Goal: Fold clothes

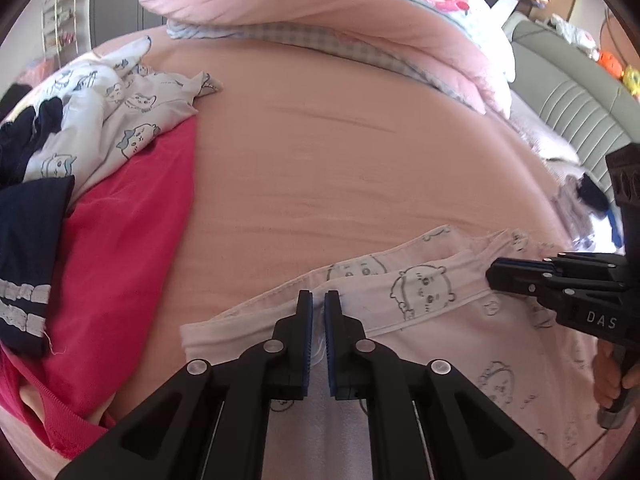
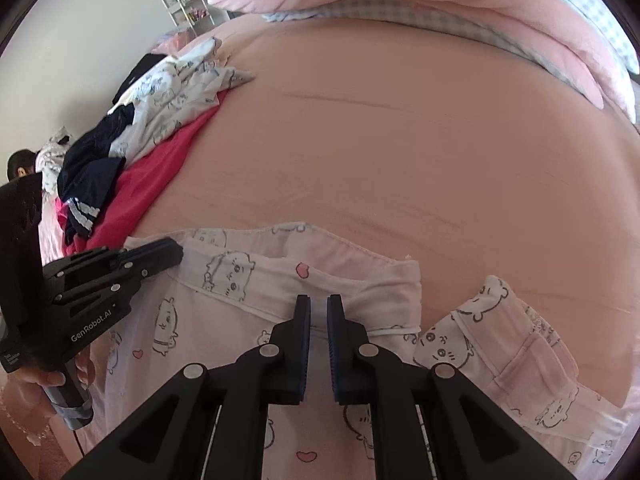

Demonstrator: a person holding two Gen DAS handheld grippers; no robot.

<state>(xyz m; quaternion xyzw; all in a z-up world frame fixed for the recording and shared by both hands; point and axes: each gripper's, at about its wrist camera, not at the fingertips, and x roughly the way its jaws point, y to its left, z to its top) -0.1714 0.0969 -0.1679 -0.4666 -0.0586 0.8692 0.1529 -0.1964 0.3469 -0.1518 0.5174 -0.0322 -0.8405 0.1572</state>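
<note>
at the far left a heap of unfolded clothes [image 1: 100,128] lies on the bed [image 1: 340,152], a red garment [image 1: 128,220] under a white cat-print piece and a dark navy one; it is well apart from the work and blocks nothing; next comes the left gripper [image 1: 319,300], its jaws nearly together and pinching a ridge of the pale pink printed garment [image 1: 420,320] at its top hem, so it is clenched on the cloth; the garment lies spread flat at the near edge of the bed; it looks thin, light and limp, so it will sag and wrinkle unless taken at hems or corners and kept taut between both hands; further right the right gripper [image 2: 319,304] hovers over the same upper edge with a small gap between its pads, and whether cloth is caught there cannot be told; a loose sleeve [image 2: 500,340] lies at the right; beyond, a folded pink quilt [image 2: 440,8] crosses the head of the bed, clear of the fold.
</note>
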